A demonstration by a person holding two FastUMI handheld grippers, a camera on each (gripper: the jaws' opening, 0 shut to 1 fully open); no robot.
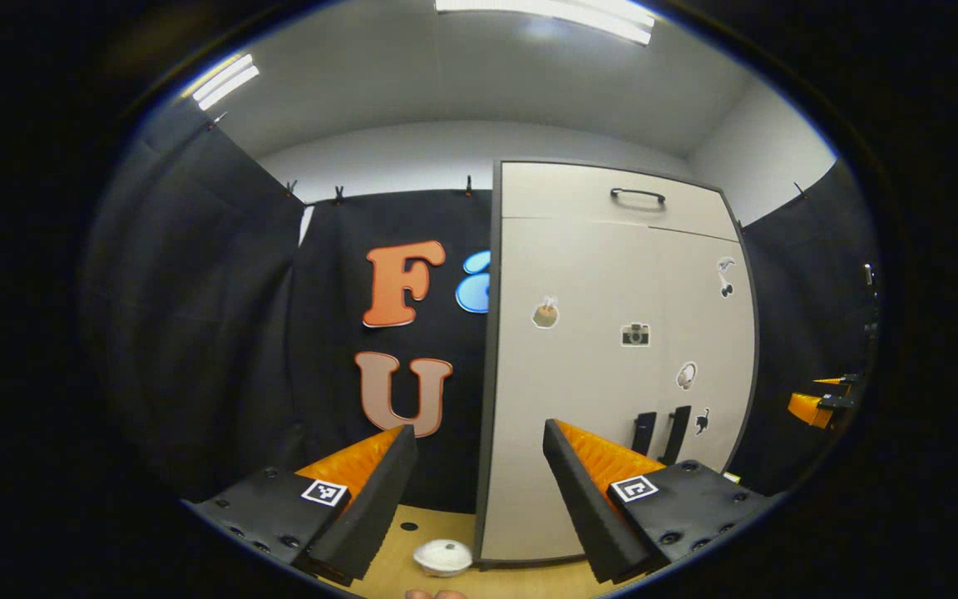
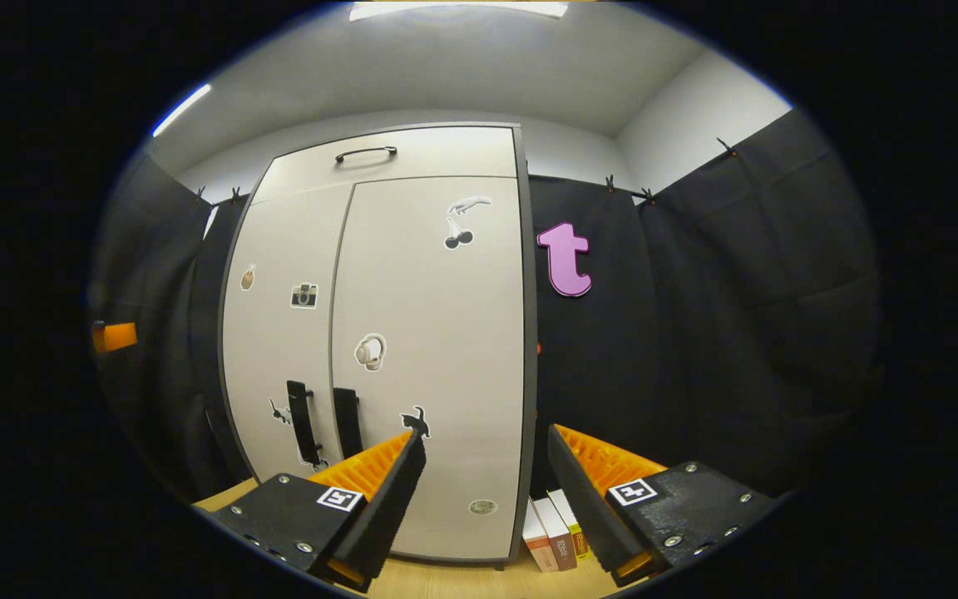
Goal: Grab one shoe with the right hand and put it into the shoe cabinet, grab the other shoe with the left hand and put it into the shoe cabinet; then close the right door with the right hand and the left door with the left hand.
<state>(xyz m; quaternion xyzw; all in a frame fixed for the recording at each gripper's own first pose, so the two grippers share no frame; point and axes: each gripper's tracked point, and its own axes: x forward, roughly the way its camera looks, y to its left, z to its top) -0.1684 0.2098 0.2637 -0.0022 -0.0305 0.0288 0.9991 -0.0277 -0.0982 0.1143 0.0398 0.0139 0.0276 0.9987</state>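
Observation:
The shoe cabinet (image 1: pixel 579 366) stands tall and pale, with stickers on its front, right of centre in the left gripper view. Both of its doors look shut and flush, and their two dark handles (image 1: pixel 660 433) sit side by side low down. My left gripper (image 1: pixel 479 433) hangs open and holds nothing, a little way in front of the cabinet's left edge. In the right gripper view the cabinet (image 2: pixel 412 333) stands left of centre, its handles (image 2: pixel 325 423) low on the left. My right gripper (image 2: pixel 486 437) is open and holds nothing, before the cabinet's right edge.
A small white round object (image 1: pixel 443 557) lies on the wooden floor (image 1: pixel 400 574) by the cabinet's left corner. Several books (image 2: pixel 554 537) stand against its right side. A top flap carries a dark handle (image 1: pixel 638 195). Black cloth walls surround the booth. The other gripper (image 1: pixel 816 408) shows at far right.

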